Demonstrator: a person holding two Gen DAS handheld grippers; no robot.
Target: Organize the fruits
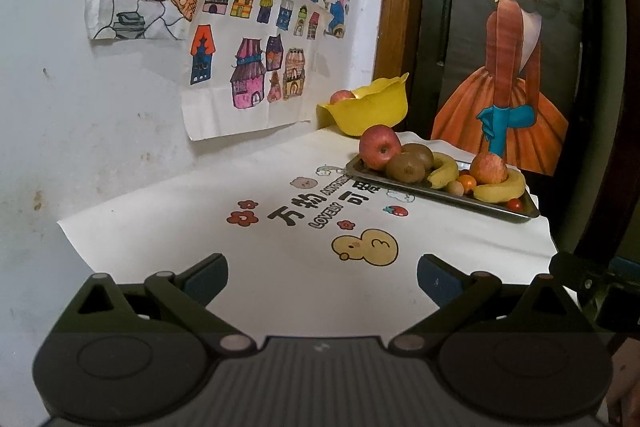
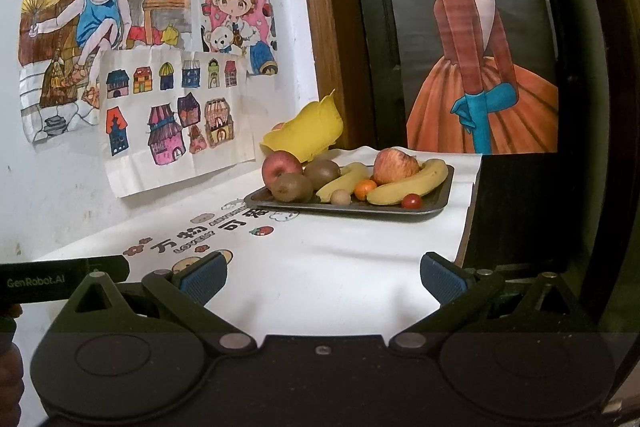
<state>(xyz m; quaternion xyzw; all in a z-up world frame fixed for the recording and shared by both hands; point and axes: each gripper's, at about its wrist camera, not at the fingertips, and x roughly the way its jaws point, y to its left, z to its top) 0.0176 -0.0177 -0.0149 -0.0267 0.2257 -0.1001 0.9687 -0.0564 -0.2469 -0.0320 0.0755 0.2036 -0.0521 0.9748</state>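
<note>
Both tools are held low over the near part of the bench (image 2: 320, 267), well apart from the fruit. The left hand-held gripper (image 1: 322, 281) is spread wide with nothing between its blue pads; the right hand-held gripper (image 2: 323, 279) is likewise spread and empty. A dark metal tray (image 2: 434, 209) is seen further back, loaded with two apples, two kiwis, two bananas and a few small round fruits. Just behind the tray a yellow bowl (image 1: 374, 111) is placed by the wall, with one apple (image 1: 341, 95) inside.
</note>
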